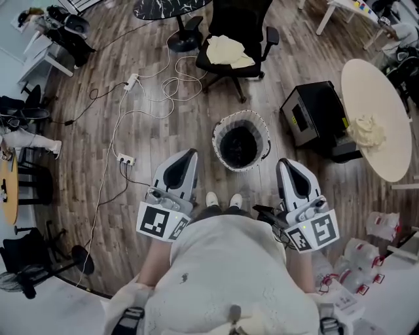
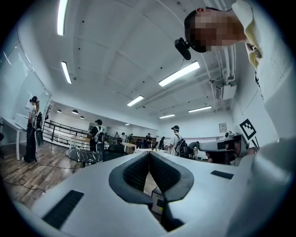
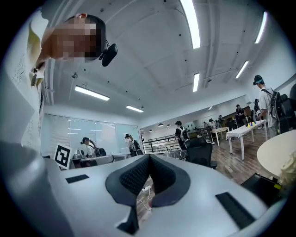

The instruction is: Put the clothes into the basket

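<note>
The basket (image 1: 216, 139) is showing only dark lining, sitting just ahead between the closed left tongs (image 1: 190, 154) and closed right tongs (image 1: 283, 162), clothes (image 1: 226, 51) lying well beyond on a chair (image 1: 252, 19) and a desk (image 1: 383, 91).

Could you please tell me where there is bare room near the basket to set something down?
Free: the floor between the basket and the power strip, and the round table around its cream garment. Crowded: cables loop left of the office chair; the black box hems the basket's right.
</note>
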Motion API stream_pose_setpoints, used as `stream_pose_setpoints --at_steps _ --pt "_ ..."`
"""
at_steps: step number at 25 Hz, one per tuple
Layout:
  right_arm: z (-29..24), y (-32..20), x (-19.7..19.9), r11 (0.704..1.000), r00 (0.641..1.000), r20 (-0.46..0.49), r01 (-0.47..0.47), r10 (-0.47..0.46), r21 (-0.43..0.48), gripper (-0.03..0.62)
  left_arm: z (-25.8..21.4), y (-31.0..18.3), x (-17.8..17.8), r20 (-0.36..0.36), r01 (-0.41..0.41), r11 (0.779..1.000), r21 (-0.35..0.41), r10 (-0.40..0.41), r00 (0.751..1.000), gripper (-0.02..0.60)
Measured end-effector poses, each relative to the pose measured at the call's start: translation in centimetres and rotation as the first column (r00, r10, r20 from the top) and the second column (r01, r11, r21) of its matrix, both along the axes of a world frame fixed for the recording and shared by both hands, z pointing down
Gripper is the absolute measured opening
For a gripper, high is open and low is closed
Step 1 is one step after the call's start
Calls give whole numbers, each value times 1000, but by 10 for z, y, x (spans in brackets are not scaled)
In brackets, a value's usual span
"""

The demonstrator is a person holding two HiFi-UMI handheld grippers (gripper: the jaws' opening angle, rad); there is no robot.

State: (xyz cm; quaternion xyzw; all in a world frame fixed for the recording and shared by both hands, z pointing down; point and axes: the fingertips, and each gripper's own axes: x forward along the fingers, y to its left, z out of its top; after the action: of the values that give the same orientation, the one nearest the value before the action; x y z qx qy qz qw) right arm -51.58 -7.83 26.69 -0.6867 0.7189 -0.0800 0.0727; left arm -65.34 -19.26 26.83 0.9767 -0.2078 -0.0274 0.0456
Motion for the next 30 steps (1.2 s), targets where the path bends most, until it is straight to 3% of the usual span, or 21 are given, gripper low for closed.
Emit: stream_pose_setpoints --at_steps 13,22,30 --pt "-2 24 -7 981 981 18 -194 194 -13 6 1 0 17 -29 -182 983 -14 182 983 21" --pt "9 34 -24 934 935 7 -354 355 -37 6 11 -3 16 -45 -321 947 -34 319 947 21" --pt "14 42 -25 895 896 6 -443 444 -54 6 13 -5 12 -42 -366 929 -44 365 930 21"
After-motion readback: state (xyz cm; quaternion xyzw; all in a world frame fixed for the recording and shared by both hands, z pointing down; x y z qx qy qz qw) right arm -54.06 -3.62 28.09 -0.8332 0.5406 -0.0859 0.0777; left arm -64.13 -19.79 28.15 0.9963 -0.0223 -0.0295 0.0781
